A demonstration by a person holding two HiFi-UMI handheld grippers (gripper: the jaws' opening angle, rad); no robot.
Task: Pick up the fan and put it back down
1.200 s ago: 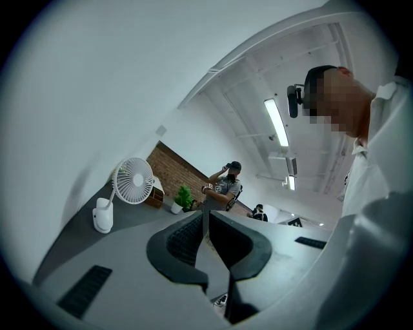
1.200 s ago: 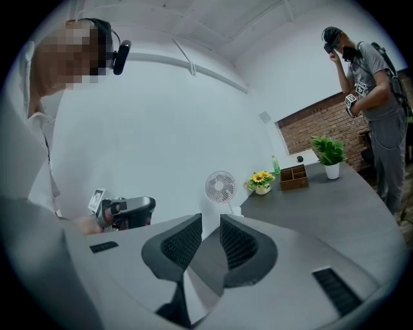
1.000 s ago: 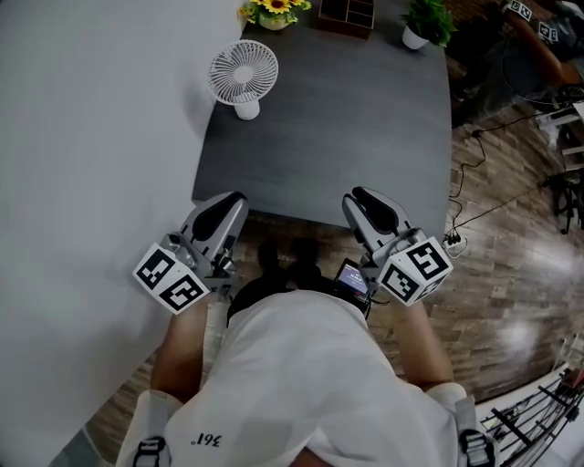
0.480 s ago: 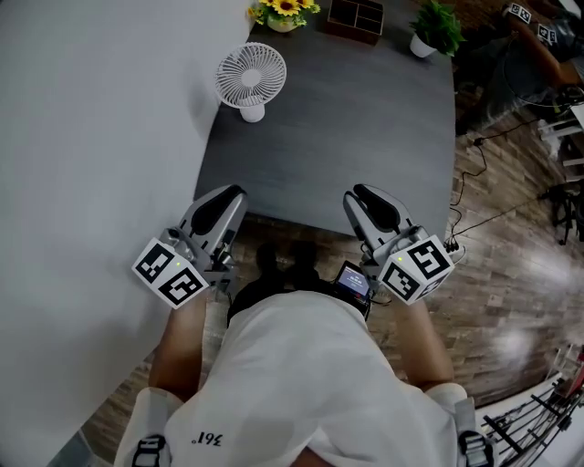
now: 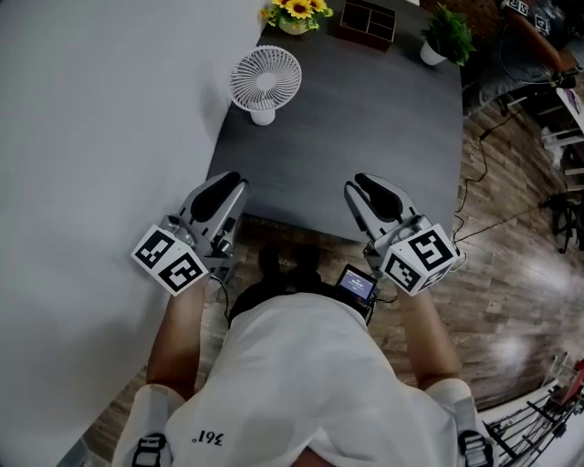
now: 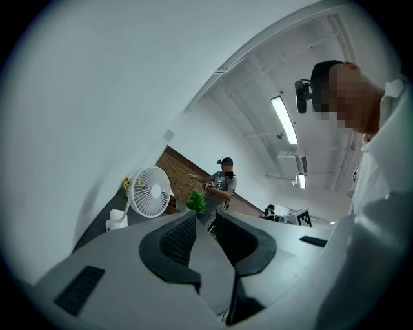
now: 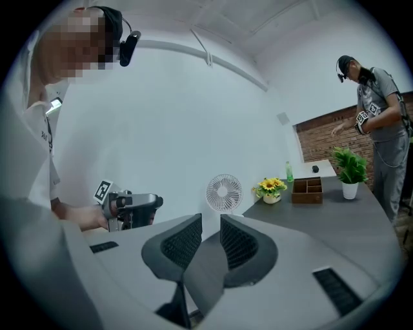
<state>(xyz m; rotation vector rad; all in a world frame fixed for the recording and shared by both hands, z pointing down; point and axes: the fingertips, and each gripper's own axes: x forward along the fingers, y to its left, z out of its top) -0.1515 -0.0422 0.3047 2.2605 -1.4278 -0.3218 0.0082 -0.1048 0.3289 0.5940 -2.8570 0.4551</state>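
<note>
Short of the desk fan point(image 5: 265, 77), our left gripper point(image 5: 227, 181) has just been opening, empty. Our right gripper point(image 5: 366, 183) is ajar, empty; only its view shows the left.

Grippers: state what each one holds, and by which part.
Nothing is held. The left gripper has just been opening its jaws, nothing between them; the right gripper is slightly open, empty. The fan stands untouched on the table.

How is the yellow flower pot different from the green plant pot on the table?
The sunflowers have yellow blooms; the green plant is only leaves. The sunflowers sit near the fan; the green plant stands at the opposite back corner of the table. The green plant looks taller than the sunflowers. Both stand upright in pale pots.
</note>
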